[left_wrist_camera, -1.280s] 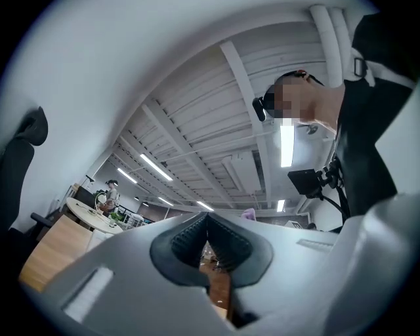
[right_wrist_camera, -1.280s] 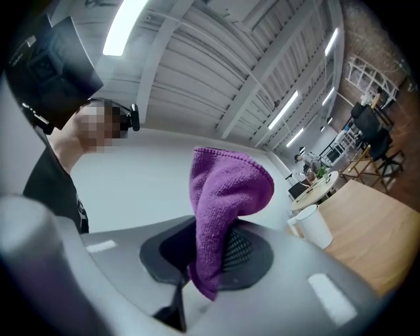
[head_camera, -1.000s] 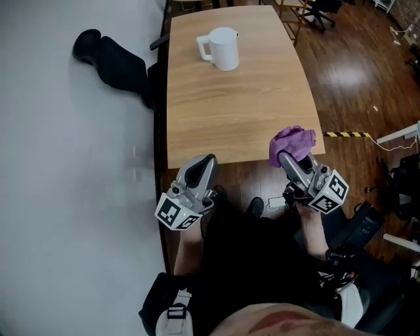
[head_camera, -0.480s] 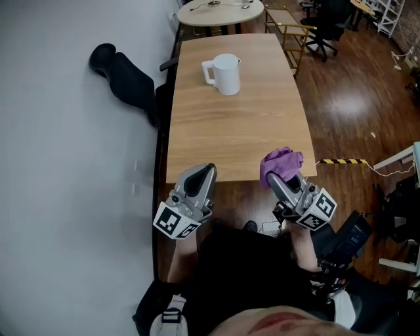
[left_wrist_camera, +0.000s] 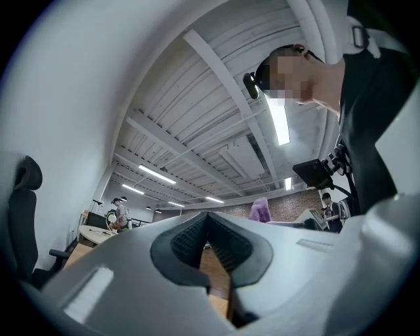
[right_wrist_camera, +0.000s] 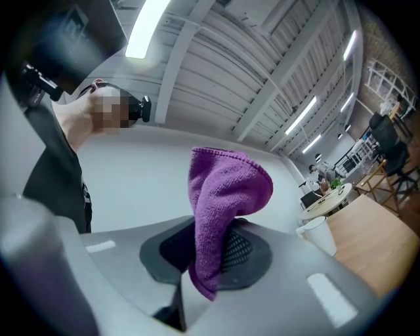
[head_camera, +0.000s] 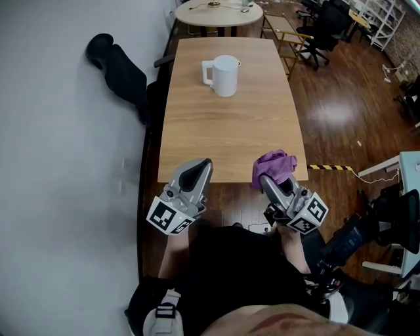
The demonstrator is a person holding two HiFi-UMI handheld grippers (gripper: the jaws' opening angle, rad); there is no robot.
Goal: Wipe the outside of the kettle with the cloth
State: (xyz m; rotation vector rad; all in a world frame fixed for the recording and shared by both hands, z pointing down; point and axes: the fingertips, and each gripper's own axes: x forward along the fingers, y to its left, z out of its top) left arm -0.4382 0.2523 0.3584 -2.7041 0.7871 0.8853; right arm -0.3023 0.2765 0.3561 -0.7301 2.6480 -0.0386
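A white kettle (head_camera: 224, 75) stands upright at the far end of the wooden table (head_camera: 230, 134), handle to the left; it also shows small in the right gripper view (right_wrist_camera: 317, 235). My right gripper (head_camera: 265, 181) is shut on a purple cloth (head_camera: 273, 167), held just off the table's near edge; the cloth (right_wrist_camera: 223, 210) stands up bunched between its jaws. My left gripper (head_camera: 200, 165) hovers at the near edge, jaws shut together with nothing in them (left_wrist_camera: 207, 220). Both grippers are far from the kettle.
A black office chair (head_camera: 121, 69) leans by the white wall left of the table. A round table (head_camera: 220, 13) stands beyond the far end. Wooden floor with yellow-black tape (head_camera: 331, 167) lies to the right, with chairs (head_camera: 325, 23) and gear beyond.
Both grippers have drifted left and slightly down in the head view, the right one carrying the cloth. The head view has shifted, showing more of the room beyond the table. The kettle has not moved.
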